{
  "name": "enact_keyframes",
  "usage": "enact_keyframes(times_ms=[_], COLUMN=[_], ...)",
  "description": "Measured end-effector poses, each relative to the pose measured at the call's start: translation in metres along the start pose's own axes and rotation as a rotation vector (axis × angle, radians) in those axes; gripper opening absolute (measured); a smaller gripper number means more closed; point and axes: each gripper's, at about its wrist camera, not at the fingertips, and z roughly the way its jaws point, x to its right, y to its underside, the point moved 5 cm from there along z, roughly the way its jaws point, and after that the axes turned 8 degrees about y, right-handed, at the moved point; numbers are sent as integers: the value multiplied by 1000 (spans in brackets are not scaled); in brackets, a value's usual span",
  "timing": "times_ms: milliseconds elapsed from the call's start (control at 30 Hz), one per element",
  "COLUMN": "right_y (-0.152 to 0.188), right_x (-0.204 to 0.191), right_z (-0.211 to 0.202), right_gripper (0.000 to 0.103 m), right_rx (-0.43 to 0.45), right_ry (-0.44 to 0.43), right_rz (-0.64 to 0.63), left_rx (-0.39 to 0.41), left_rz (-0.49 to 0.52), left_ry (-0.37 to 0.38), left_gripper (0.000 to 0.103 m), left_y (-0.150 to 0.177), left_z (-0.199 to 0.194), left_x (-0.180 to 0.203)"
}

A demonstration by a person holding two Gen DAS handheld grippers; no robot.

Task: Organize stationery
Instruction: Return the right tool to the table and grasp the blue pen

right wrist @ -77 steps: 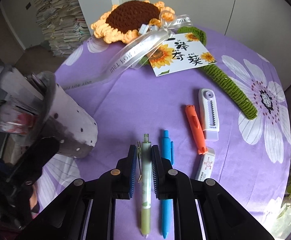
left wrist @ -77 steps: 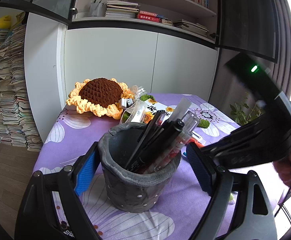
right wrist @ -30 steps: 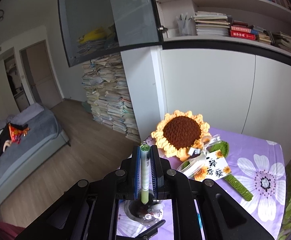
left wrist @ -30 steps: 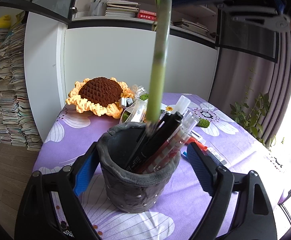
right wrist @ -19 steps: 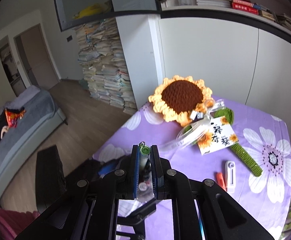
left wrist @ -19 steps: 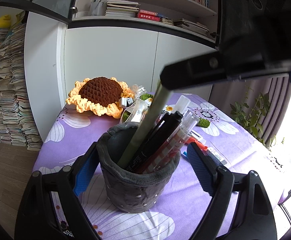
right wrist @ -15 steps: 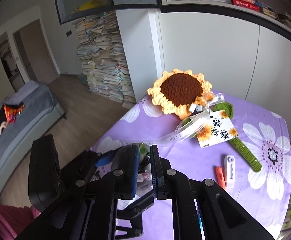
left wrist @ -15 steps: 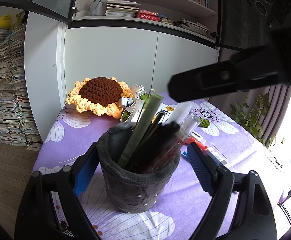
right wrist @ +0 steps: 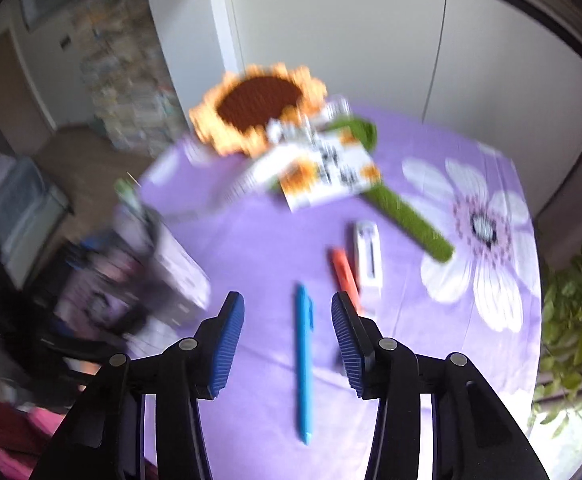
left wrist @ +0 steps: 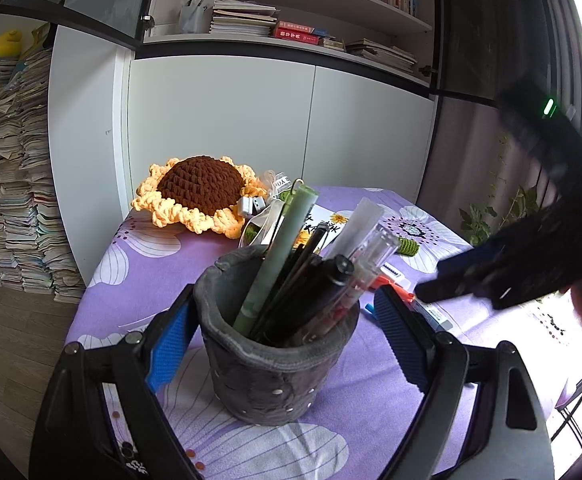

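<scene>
A grey felt pen holder (left wrist: 275, 360) stands on the purple flowered tablecloth (left wrist: 139, 256), between the fingers of my left gripper (left wrist: 283, 332), which is shut on it. It holds several pens, among them a green pen (left wrist: 279, 252). My right gripper (right wrist: 287, 328) is open and empty above a blue pen (right wrist: 303, 360) lying on the cloth. An orange marker (right wrist: 345, 272) and a white correction tape (right wrist: 367, 256) lie beyond it. The pen holder appears blurred in the right wrist view (right wrist: 151, 264). The right gripper shows as a dark blur in the left wrist view (left wrist: 531, 264).
A crocheted sunflower (left wrist: 199, 196) with a green stem (right wrist: 407, 216) and a printed card (right wrist: 327, 176) lies at the table's far side. White cabinets (left wrist: 219, 128) stand behind. Stacks of books (left wrist: 11, 184) rise on the left. A plant (right wrist: 571, 320) stands right of the table.
My right gripper dropped the green pen into the holder, opened, and swung right and down over the blue pen. The left gripper and holder stayed in place.
</scene>
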Motion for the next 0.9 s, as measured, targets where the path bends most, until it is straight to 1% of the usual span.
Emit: enact_keyframes(times_ms=[67,167,433,533,567,600,633,667,800,900], right_y=[6,12,14,14,13,12,10,10,12,8], right_x=[0,2,1,-2,-2,-3,-4,-4,-3,-4], right_z=[24,47,67,73,73,73,74,73,71,63], right_gripper=[46,46,46,43,41,36,22,15,14,14], right_rx=[-59,-107,-140,-143,-137,-136,-131,-130,-141,-115], right_ry=[14,19,18,28,28,26,28,31,24,14], right_rz=[-14,-20,-39,-58,-59,-61,-62,-64,-62,-44], left_rx=[0,0,0,-1,-1,-1,-1,-2,-1,-1], left_rz=[0,0,0,-1,-1,-1,-1,-1,-1,-1], left_ry=[0,0,0,0,0,0,-1,-1,-1,-1], left_gripper=[86,87,87,87,87,87,87,87,88,88], left_y=[0,0,0,0,0,0,0,0,0,0], left_z=[0,0,0,0,0,0,0,-1,-1,0], left_x=[0,0,0,0,0,0,0,1,1,1])
